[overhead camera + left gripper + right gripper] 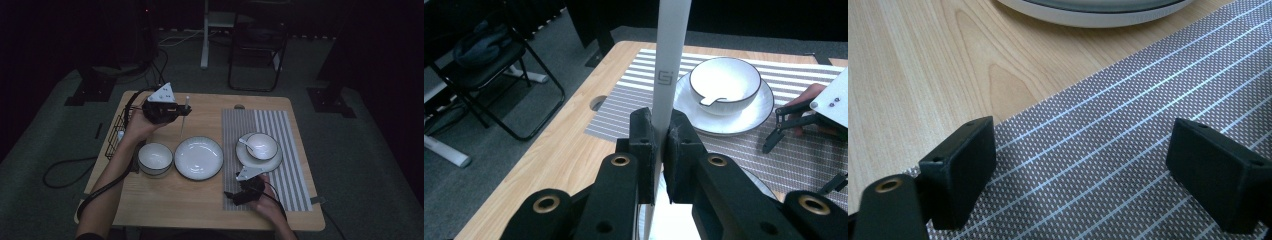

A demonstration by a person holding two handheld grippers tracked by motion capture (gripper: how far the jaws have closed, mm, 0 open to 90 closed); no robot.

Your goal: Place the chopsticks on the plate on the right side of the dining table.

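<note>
My left gripper [181, 111] hangs over the back left of the wooden table [200, 200], shut on a long white stick-shaped utensil [183, 125] that stands nearly upright. In the left gripper view the white utensil [671, 45], with a small printed mark, is clamped between the pads of that gripper [662, 135]. My right gripper [231, 196] rests low at the front on the striped placemat [290, 170], open with nothing between its fingers. In the right gripper view that gripper [1090, 155] stands wide over the placemat [1128, 150], and a white dish rim [1098, 12] lies beyond it.
A white bowl [155, 158] and a white plate [198, 157] sit side by side on the bare wood. A bowl with a spoon in it [261, 146] stands on a saucer on the placemat. A wire basket [115, 135] hangs at the table's left edge. A chair [257, 50] stands behind.
</note>
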